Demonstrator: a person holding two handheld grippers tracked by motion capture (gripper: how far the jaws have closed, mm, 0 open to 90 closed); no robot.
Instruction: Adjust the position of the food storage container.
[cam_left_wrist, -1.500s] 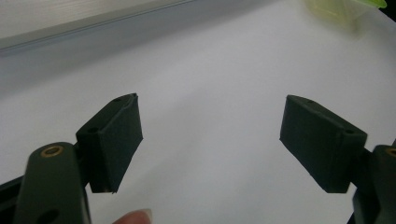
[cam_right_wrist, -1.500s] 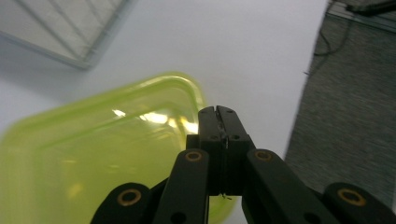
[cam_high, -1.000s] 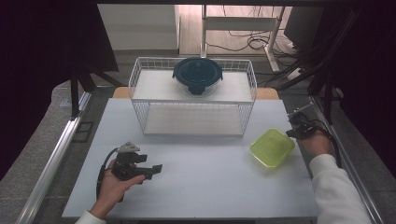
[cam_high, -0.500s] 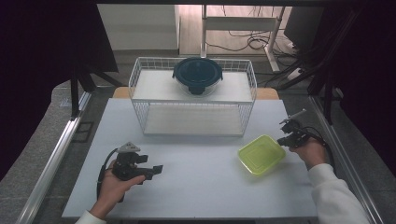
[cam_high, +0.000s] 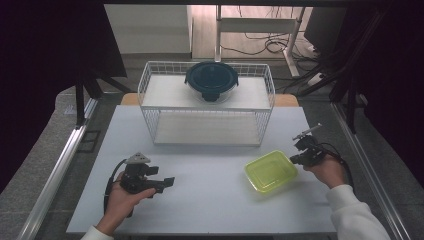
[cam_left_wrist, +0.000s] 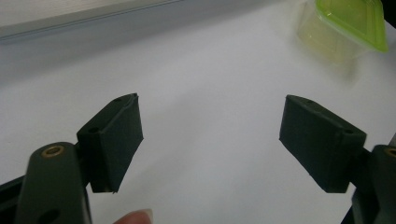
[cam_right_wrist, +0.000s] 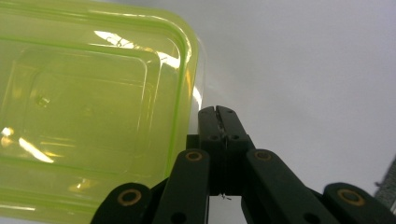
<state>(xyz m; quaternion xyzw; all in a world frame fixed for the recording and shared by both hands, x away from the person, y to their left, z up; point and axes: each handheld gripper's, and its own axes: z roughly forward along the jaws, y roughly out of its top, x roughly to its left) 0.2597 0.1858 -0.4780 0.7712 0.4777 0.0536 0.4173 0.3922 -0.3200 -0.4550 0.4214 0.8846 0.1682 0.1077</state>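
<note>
**Right gripper at the tub, jaws closed**

I see the tub (cam_high: 271, 171) flat on the table (cam_high: 210, 200), front right, well apart from the rack (cam_high: 207, 107). Right gripper (cam_right_wrist: 218, 111) sits just beside its right edge, jaws pressed together with nothing between them (looks like a nudge, my guess, not a grasp). Left gripper (cam_left_wrist: 210, 140) rests wide open over bare table, holding nothing, likely waiting.

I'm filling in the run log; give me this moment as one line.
right gripper: shut beside translucent yellow-green plastic container | left gripper: open, empty | dark round lidded bowl: on white wire rack
</note>
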